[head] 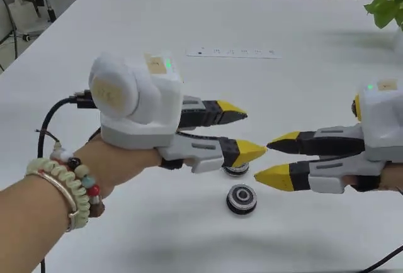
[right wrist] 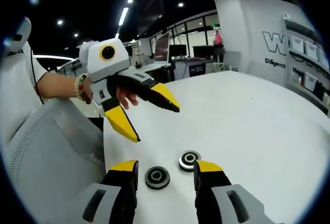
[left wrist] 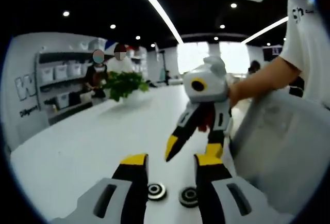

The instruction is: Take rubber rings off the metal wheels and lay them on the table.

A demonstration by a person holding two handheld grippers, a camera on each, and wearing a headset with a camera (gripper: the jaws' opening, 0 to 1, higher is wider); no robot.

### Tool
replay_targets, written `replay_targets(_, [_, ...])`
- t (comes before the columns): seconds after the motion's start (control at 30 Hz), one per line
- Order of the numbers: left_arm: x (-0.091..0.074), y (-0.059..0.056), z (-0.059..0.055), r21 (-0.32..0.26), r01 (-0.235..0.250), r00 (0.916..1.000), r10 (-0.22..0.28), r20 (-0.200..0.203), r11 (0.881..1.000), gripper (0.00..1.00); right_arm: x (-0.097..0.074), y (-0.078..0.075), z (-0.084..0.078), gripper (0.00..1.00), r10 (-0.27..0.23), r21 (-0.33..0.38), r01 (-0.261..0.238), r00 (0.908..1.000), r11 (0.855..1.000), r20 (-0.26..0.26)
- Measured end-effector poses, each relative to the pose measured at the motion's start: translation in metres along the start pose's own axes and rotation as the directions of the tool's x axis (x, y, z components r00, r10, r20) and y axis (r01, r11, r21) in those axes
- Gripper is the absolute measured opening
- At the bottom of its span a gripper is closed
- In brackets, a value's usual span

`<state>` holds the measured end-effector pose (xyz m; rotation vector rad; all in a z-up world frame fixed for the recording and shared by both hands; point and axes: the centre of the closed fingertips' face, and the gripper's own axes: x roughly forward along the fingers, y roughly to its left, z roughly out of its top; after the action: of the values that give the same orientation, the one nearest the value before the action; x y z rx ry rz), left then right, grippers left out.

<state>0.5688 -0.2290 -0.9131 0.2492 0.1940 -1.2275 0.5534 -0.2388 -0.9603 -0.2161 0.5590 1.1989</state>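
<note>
Wall lettering (right wrist: 277,62) reads "Diligent", your left gripper (head: 252,133) open wide, your right gripper (head: 264,161) open too, both empty, above the metal wheels (head: 242,198).

Yellow-tipped black tongs (head: 252,133), white table (head: 126,34), black-and-silver wheels (head: 242,199)

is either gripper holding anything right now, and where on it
Nothing is held: the left gripper and the right gripper are both open above the table, and both metal wheels lie untouched on it.
</note>
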Motion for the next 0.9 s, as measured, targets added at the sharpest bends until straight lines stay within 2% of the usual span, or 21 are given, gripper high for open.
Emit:
replay_targets(0.1, [0.003,-0.002,-0.016,-0.010,-0.005,0.9992,0.004,-0.040,1.000,0.34,0.005,0.004,-0.018,0.40,0.015,0.008,-0.015,0.9978,1.000,-0.065])
replay_targets(0.17, [0.006,-0.009,-0.025,-0.025,0.022,0.9976,-0.024,-0.066,0.999,0.32,0.008,0.007,-0.025,0.39,0.027,0.031,-0.024,0.9966,0.999,-0.078])
replay_targets(0.23, [0.009,-0.017,-0.036,-0.007,0.046,0.9933,-0.047,-0.105,0.999,0.30,0.009,0.008,-0.030,0.38,0.035,0.035,-0.031,0.9950,0.999,-0.094])
replay_targets(0.33, [0.014,-0.024,-0.045,-0.012,0.066,0.9891,-0.067,-0.131,0.998,0.30,0.012,0.008,-0.037,0.36,0.027,0.032,-0.024,0.9924,0.999,-0.120])
replay_targets(0.43, [0.018,-0.031,-0.052,-0.029,0.089,0.9834,-0.092,-0.156,0.996,0.32,0.014,0.010,-0.043,0.35,0.031,0.020,-0.028,0.9892,0.999,-0.143])
replay_targets(0.53, [0.021,-0.037,-0.060,-0.021,0.109,0.9770,-0.111,-0.183,0.994,0.31,0.016,0.008,-0.048,0.34,0.034,0.017,-0.032,0.9868,0.999,-0.158])
replay_targets(0.67, [0.022,-0.039,-0.069,-0.024,0.113,0.9698,-0.116,-0.215,0.993,0.31,0.019,0.010,-0.050,0.34,0.036,0.010,-0.035,0.9851,0.999,-0.168])
replay_targets(0.9, [0.023,-0.037,-0.074,-0.041,0.095,0.9690,-0.102,-0.225,0.995,0.30,0.023,0.014,-0.055,0.30,0.046,-0.016,-0.050,0.9798,0.999,-0.195])
